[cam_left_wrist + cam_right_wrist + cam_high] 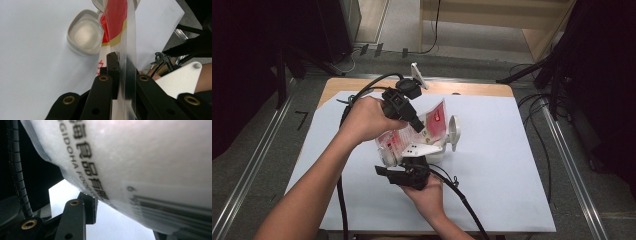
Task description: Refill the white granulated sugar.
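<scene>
A plastic bag (435, 121) with red and white print and white grains inside hangs tilted over the white table cover. My left gripper (416, 124) comes down from above and is shut on the bag's clear top seam (130, 37), which is pinched flat between its pads (113, 65). My right gripper (404, 161) is under the bag's lower end. In the right gripper view the printed, barcoded bag (150, 162) bulges between the jaws, and the left pad (88, 202) touches it. An open white container (85, 37) holding white grains stands just past the bag (116, 20).
The container's lid (453, 131) stands hinged up, right of the bag. A white sheet (512, 170) covers the wooden table. A small white bracket (417, 75) sits at the far edge. Black cables (462, 200) trail off the near side. Metal floor rails flank the table.
</scene>
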`<control>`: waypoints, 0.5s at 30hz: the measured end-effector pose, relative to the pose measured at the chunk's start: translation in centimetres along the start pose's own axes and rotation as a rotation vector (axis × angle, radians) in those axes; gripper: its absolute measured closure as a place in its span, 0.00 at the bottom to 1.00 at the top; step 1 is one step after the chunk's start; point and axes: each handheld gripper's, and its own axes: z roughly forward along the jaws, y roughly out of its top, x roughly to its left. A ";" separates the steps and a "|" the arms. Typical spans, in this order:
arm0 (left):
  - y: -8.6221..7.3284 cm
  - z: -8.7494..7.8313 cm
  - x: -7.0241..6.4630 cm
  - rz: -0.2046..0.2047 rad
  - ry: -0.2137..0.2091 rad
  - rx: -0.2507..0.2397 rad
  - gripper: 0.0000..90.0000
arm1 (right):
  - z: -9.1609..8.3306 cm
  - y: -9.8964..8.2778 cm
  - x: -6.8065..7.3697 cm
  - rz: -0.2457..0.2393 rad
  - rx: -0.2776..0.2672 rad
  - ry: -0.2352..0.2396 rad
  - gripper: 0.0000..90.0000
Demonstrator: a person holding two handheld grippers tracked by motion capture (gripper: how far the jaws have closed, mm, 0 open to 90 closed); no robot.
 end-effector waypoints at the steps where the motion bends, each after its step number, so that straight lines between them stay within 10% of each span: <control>1: -0.1 0.0 0.0 -0.002 -0.003 -0.003 0.99 | 0.0 0.0 0.0 0.000 0.000 0.000 0.64; 15: -0.9 0.3 0.4 -0.001 -0.029 -0.015 0.98 | -0.3 -1.2 -0.9 0.004 0.006 -0.035 0.59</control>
